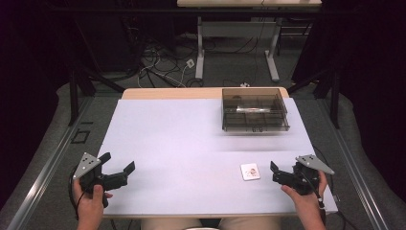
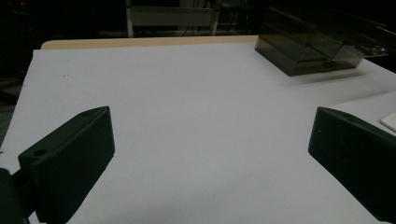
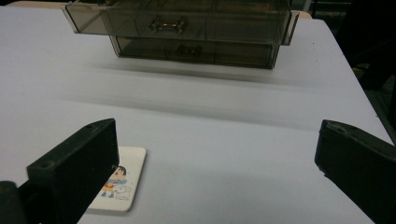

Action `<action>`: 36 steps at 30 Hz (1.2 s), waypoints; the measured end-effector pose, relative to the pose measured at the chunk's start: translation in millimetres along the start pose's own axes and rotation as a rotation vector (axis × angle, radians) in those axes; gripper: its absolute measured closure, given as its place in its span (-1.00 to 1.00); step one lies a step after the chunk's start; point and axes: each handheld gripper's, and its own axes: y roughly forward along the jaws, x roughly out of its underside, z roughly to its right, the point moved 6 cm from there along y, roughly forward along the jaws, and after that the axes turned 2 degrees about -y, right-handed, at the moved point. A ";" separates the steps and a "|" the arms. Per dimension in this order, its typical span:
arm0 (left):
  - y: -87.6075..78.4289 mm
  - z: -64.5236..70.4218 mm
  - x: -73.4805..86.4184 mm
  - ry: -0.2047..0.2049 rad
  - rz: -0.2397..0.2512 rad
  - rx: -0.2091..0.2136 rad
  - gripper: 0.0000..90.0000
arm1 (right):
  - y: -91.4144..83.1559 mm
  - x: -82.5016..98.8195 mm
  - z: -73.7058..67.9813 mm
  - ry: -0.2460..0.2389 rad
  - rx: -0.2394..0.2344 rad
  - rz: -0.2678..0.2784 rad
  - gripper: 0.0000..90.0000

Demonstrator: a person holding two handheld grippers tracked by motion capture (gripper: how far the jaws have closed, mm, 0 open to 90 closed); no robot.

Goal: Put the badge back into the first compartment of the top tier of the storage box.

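From the high view, the person's forearms enter from the bottom edge, one hand at each near corner of the white desk (image 1: 191, 139). The left hand (image 1: 88, 201) grips the left gripper (image 1: 117, 164) near the desk's left near corner, its jaws spread wide and angled inward toward the middle, with nothing between them. The right hand (image 1: 304, 199) holds the right gripper (image 1: 274, 173) near the right near corner, pointing left along the near edge; its jaws look parted here, and they hold nothing. Just beside the right gripper's tips lies a small white card (image 1: 250, 171), flat on the desk, apart from the jaws. Toward the far right corner stands a smoky transparent drawer box (image 1: 255, 110); something pale and long shows through its top, too blurred to identify.

The left gripper view looks across bare desk between two well-separated black jaws. The drawer box (image 2: 310, 44) sits at the upper right, and a corner of the card (image 2: 389, 122) peeks in at the right edge.

The right gripper view confirms its jaws released and wide apart. It shows what the others cannot: the card (image 3: 122, 179) carries a cartoon child figure, and lies partly behind the left-hand jaw. The drawer box (image 3: 187, 32) has two stacked drawers with metal handles, the upper one pulled out further; its contents cannot be made out.
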 end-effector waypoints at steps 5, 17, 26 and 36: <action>0.3 1.1 -0.7 0.002 0.002 0.001 -0.99 | 1.7 1.5 -4.7 -0.013 0.002 -0.016 -1.00; -0.4 3.3 2.4 0.011 -0.016 -0.005 -0.99 | 8.6 -3.1 -19.0 0.000 -0.028 -0.043 -1.00; 0.4 4.6 3.2 0.005 -0.019 -0.010 -0.99 | 9.9 -5.6 -35.5 -0.018 -0.052 -0.047 -0.92; 5.2 6.6 4.0 0.001 -0.028 -0.015 -0.99 | 17.3 -3.5 -52.1 -0.043 -0.085 -0.098 -0.67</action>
